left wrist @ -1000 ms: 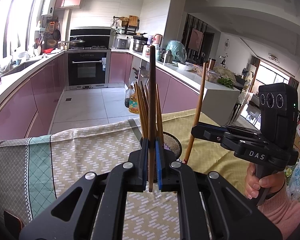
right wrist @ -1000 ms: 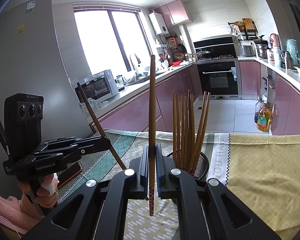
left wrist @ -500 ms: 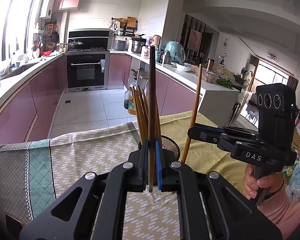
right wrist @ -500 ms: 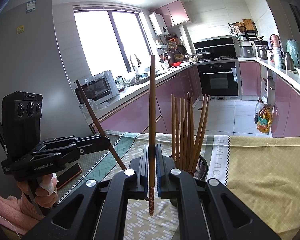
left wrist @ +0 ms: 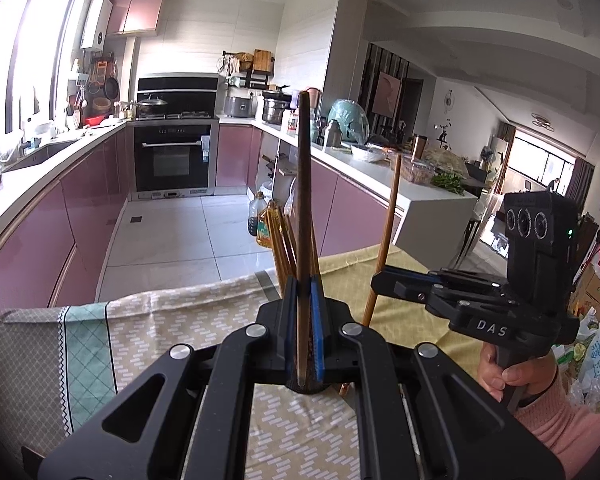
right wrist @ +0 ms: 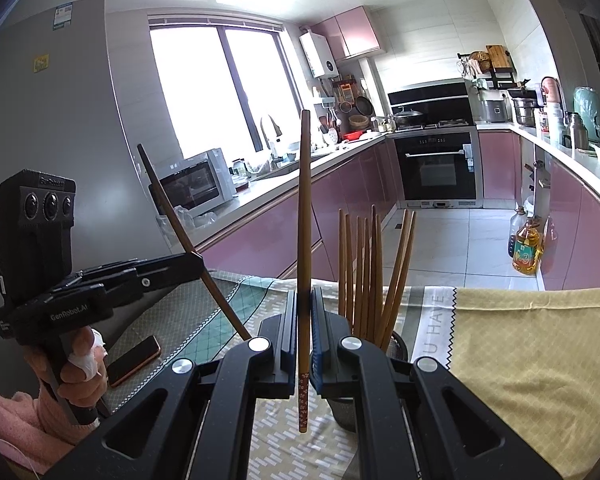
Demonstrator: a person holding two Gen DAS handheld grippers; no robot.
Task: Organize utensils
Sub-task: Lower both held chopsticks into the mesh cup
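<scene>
Each hand holds a gripper over a table covered with a patterned cloth, and each gripper is clamped on a single chopstick. The left gripper pinches a dark chopstick between its blue pads, so that it stands nearly upright with its lower end just below the jaws. The right gripper is closed on a lighter brown chopstick, also close to upright, whose lower end carries a small red flower pattern and hangs free above the cloth. Between the two grippers stands a dark mesh holder on the cloth, with a bundle of chopsticks fanned out in it. From the left wrist view, the dark chopstick's lower end sits over the holder's rim. A phone lies flat on the cloth near the left hand, which wears a white wrap on one finger. The right hand grips its handle at the edge of the table, with a pink sleeve behind it.
</scene>
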